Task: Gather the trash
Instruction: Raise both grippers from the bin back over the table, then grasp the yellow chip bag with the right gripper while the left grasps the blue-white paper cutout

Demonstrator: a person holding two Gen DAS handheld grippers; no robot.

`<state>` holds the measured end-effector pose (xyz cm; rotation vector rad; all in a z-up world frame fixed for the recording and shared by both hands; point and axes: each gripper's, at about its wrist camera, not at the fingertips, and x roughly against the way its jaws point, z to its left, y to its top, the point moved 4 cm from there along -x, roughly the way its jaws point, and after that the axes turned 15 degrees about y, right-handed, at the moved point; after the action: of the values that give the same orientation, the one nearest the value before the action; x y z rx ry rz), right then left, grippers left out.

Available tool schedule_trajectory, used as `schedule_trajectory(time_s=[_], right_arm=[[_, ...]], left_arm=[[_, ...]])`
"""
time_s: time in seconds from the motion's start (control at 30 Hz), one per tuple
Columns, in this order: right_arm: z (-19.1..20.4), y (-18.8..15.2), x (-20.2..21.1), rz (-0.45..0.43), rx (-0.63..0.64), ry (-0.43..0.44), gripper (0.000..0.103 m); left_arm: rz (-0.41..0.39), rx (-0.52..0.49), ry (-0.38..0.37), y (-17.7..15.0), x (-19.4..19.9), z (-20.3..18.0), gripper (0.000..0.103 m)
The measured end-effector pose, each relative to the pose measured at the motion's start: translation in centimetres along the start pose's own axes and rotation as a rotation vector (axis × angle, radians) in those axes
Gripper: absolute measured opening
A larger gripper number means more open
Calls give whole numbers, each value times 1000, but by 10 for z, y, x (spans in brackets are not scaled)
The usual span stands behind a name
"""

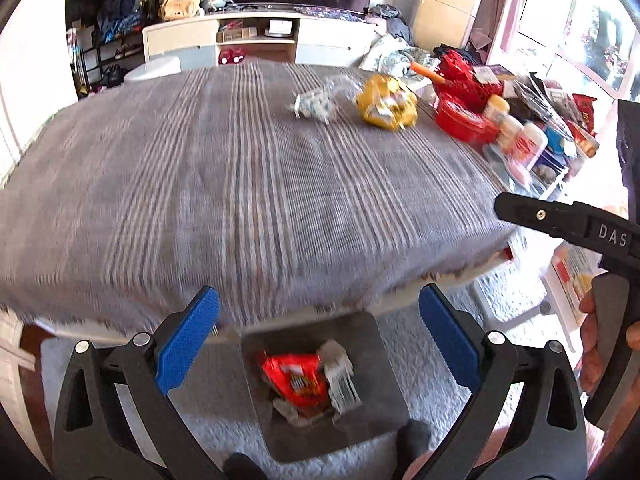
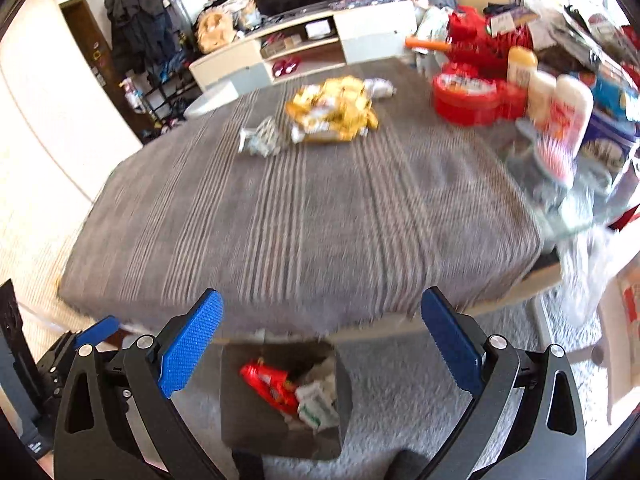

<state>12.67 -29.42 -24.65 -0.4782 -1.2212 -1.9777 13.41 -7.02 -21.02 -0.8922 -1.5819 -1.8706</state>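
Hovering wide open and empty: 2 grippers, left (image 1: pixel 318 336) and right (image 2: pixel 322 338), above 1 bin (image 2: pixel 236 400); 2 wrappers (image 2: pixel 332 114) near tabletop's (image 2: pixel 300 220) far edge.

Both tools stand wide apart at the jaws, nothing between them: the left tool (image 1: pixel 318 334) and the right tool (image 2: pixel 322 336). A hand (image 1: pixel 600 344) grips the right tool's handle.

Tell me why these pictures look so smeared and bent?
Left wrist view: motion blur smears the striped table cloth and bin; fisheye curves the table edge; window glare at right. Right wrist view: same blur, worst on the bottles; only the jaws look sharp.
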Motion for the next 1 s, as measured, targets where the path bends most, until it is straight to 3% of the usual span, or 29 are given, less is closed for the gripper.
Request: schedule_trajectory(time_s=[0.2, 0.6, 0.77, 1.0], right_arm=[[-13, 54, -19, -58, -10, -32, 100], [-15, 157, -108, -74, 7, -84, 100], [-30, 179, -134, -64, -25, -124, 100], [-52, 185, -172, 26, -82, -126, 100]], left_arm=[[3, 1, 15, 49, -30, 5, 95], [7, -25, 31, 130, -118, -3, 95], [14, -11, 12, 156, -146, -8, 95], [21, -28, 8, 180, -179, -14, 95]])
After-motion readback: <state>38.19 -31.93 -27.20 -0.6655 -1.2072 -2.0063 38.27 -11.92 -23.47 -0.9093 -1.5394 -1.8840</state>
